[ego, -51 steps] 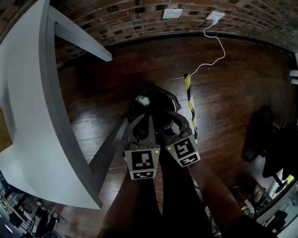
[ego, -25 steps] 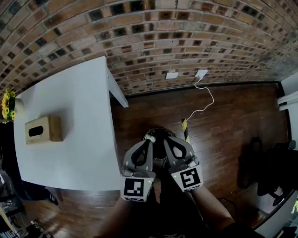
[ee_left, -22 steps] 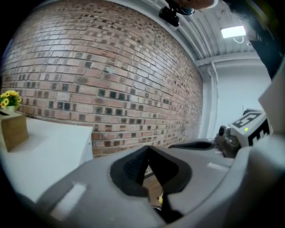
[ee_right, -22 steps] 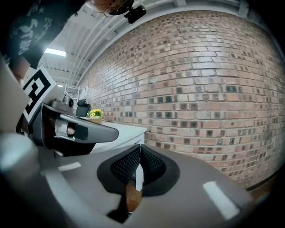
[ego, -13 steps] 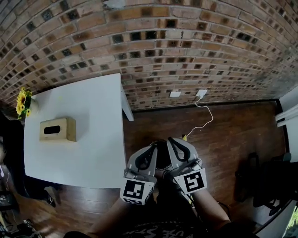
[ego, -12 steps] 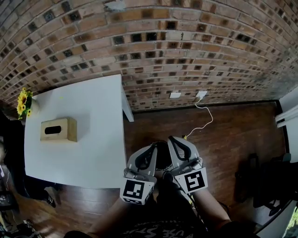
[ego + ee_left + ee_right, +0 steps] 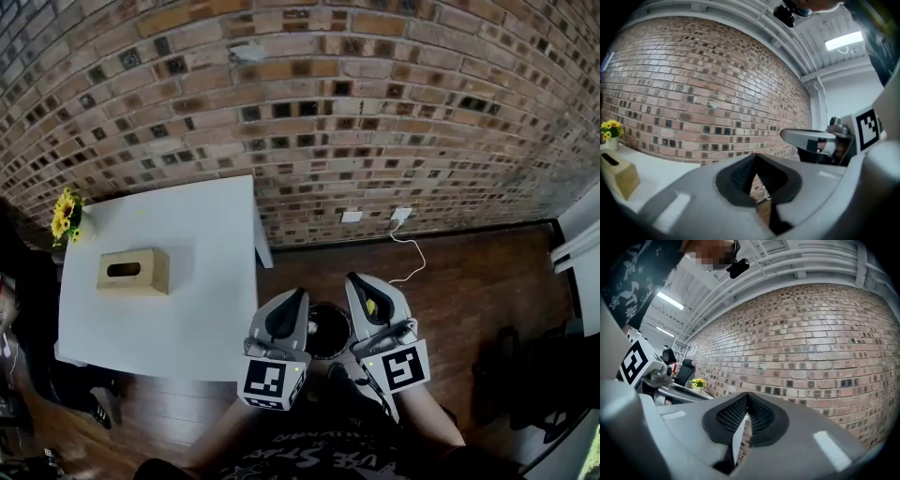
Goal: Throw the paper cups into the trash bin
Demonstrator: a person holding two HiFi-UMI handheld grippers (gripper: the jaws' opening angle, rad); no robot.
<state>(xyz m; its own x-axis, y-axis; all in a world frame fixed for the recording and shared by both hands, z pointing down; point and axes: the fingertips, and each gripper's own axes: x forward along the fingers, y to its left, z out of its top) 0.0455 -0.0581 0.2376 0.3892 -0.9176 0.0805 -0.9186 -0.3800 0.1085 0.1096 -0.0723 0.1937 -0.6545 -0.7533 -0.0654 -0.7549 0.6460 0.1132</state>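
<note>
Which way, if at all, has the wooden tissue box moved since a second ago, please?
No: the tissue box still lies on the white table near the flowers.

1. A white table (image 7: 187, 281) stands against the brick wall (image 7: 328, 112).
2. A wooden tissue box (image 7: 133, 271) rests on the table, with yellow flowers (image 7: 66, 216) at the table's far left corner.
3. A white cable (image 7: 410, 255) runs from a wall plug (image 7: 401, 214) down onto the dark wood floor (image 7: 469, 281)
</note>
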